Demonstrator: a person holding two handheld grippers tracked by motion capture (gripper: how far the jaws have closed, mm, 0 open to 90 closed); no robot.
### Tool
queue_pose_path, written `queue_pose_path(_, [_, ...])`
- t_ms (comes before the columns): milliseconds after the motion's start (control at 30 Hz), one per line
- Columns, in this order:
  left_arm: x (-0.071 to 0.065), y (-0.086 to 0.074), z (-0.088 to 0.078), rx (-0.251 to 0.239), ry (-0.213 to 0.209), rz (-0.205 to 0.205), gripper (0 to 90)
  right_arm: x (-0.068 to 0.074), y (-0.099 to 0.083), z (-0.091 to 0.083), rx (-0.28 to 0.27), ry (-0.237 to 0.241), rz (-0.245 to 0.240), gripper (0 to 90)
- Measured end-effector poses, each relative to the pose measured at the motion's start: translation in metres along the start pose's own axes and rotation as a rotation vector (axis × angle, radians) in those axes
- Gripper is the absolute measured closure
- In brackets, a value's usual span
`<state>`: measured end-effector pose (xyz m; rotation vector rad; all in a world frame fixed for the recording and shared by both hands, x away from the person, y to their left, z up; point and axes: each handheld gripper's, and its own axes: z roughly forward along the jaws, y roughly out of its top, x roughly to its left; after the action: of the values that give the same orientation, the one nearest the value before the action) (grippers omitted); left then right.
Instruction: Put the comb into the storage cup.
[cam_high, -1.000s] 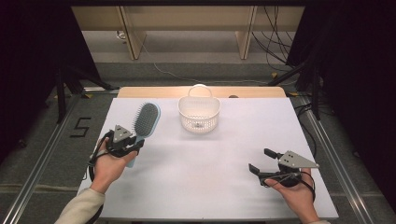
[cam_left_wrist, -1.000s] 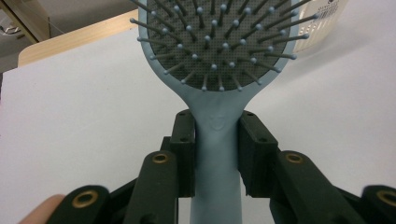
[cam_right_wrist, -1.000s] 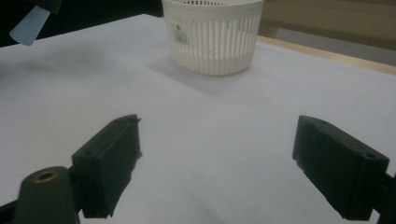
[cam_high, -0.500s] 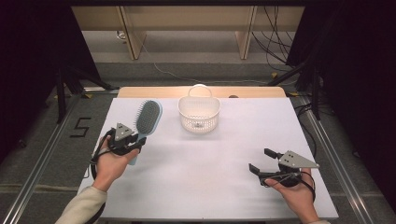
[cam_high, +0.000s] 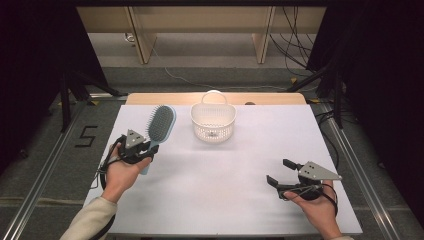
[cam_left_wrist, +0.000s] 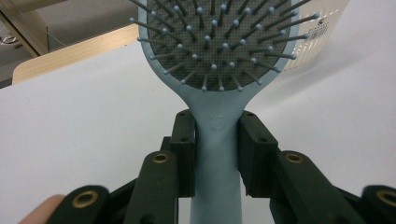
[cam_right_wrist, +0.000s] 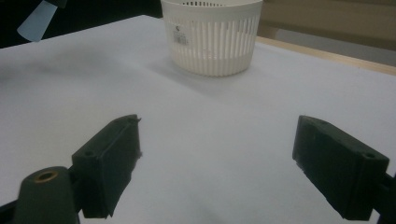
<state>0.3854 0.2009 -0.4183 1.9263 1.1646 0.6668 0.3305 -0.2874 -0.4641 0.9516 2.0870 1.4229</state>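
A light-blue hairbrush (cam_high: 159, 128) with a dark bristle pad is lifted off the table at the left, head pointing away from me. My left gripper (cam_high: 149, 147) is shut on its handle (cam_left_wrist: 216, 154), one pad on each side just below the head. A white slatted basket (cam_high: 213, 121) stands at the back middle of the table, a little right of the brush head; it also rises ahead in the right gripper view (cam_right_wrist: 211, 35). My right gripper (cam_high: 281, 172) rests low at the front right, open, with bare table between its jaws (cam_right_wrist: 215, 158).
The white table top (cam_high: 235, 165) spreads between both hands. A wooden board (cam_high: 165, 98) runs along its far edge. Dark stands and cables flank the table on the floor, and a "5" mark (cam_high: 86, 136) lies on the floor at the left.
The left gripper has carried the hairbrush slightly right and toward the basket, with the head raised a bit. The right gripper has stayed where it was.
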Motion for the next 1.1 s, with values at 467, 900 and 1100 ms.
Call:
queue_pose_path(467, [-0.005,0.009,0.006,-0.022,-0.006,0.001,70.1,0.0,0.0,0.0,-0.005,-0.002,0.001,15.9])
queue_pose_path(900, [-0.005,0.014,0.008,-0.03,-0.007,0.004,70.1,-0.001,0.0,-0.001,-0.005,-0.001,0.002,15.9])
queue_pose_path(1100, [-0.006,0.015,0.009,-0.032,-0.008,0.007,70.1,0.0,0.0,0.0,-0.005,-0.003,-0.001,15.9])
